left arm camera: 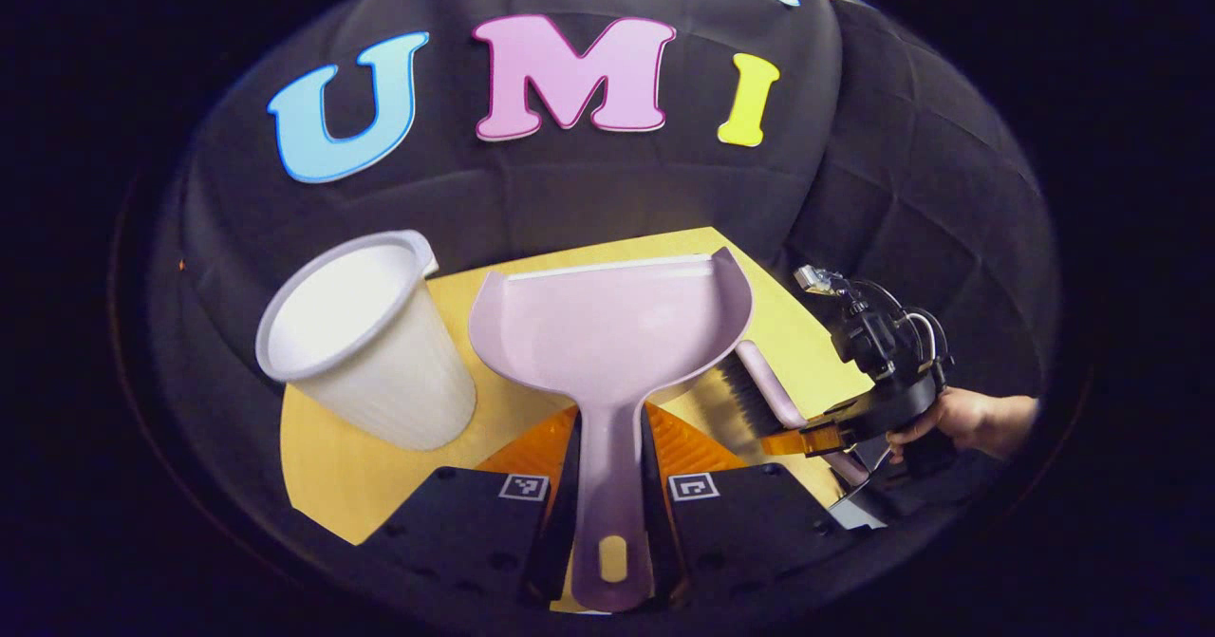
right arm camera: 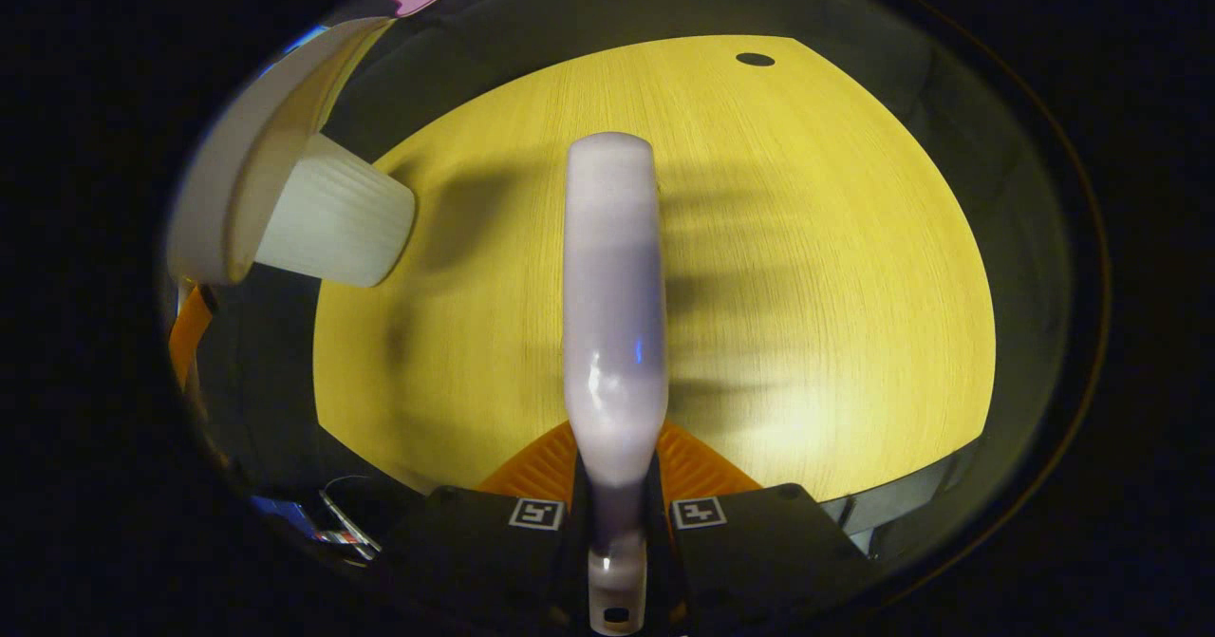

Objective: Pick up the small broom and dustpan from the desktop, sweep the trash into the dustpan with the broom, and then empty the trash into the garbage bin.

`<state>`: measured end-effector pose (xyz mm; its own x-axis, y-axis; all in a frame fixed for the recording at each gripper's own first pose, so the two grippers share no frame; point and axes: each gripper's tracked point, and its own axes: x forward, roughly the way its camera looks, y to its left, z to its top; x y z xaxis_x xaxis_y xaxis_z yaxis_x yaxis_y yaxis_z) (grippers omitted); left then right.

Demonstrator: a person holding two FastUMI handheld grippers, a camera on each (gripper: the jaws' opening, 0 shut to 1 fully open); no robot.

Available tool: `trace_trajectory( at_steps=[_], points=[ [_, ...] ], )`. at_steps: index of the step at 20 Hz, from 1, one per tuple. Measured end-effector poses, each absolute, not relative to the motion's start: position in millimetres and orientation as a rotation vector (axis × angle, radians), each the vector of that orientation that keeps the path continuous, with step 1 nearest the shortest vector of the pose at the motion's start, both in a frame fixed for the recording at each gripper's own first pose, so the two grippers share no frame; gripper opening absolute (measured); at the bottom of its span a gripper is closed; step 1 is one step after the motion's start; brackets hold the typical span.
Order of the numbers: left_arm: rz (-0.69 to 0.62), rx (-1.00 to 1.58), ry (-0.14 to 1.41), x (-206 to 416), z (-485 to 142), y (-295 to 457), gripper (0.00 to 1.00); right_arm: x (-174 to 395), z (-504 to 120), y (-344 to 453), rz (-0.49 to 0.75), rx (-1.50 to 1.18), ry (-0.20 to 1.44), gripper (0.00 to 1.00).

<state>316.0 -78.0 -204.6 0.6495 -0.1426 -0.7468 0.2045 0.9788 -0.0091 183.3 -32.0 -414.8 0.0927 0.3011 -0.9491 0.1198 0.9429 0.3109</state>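
A lilac dustpan (left arm camera: 607,328) is held level above the yellow desktop (left arm camera: 332,466), its handle clamped in my left gripper (left arm camera: 612,428). The pan's inside looks bare. A white ribbed garbage bin (left arm camera: 370,347) stands just left of the pan, its mouth open. In the right gripper view the lilac broom (right arm camera: 612,286) points forward over the desktop (right arm camera: 835,286), and my right gripper (right arm camera: 615,452) is shut on its handle. The left gripper view also shows the broom (left arm camera: 755,385) with dark bristles beside the pan's right edge, in the right gripper (left arm camera: 807,438).
A hand (left arm camera: 959,419) holds the right gripper at the right. The bin (right arm camera: 313,210) stands at the left of the right gripper view. A small dark round hole (right arm camera: 756,59) sits near the desktop's far edge. Black padded cloth walls surround the table.
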Motion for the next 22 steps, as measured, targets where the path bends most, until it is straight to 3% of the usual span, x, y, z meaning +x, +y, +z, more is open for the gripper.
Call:
trace_trajectory(
  at_steps=[7, 22],
  points=[
    [-0.009, 0.125, 1.007, 275.7, -265.4, -59.4, 0.30, 183.7, -405.7, -35.8, 0.158, 0.234, 1.575, 0.27],
    [0.065, 0.094, 1.203, 248.5, -295.1, -89.1, 0.30, 198.7, -380.0, -27.9, 0.166, 0.314, 1.666, 0.29]
  ],
)
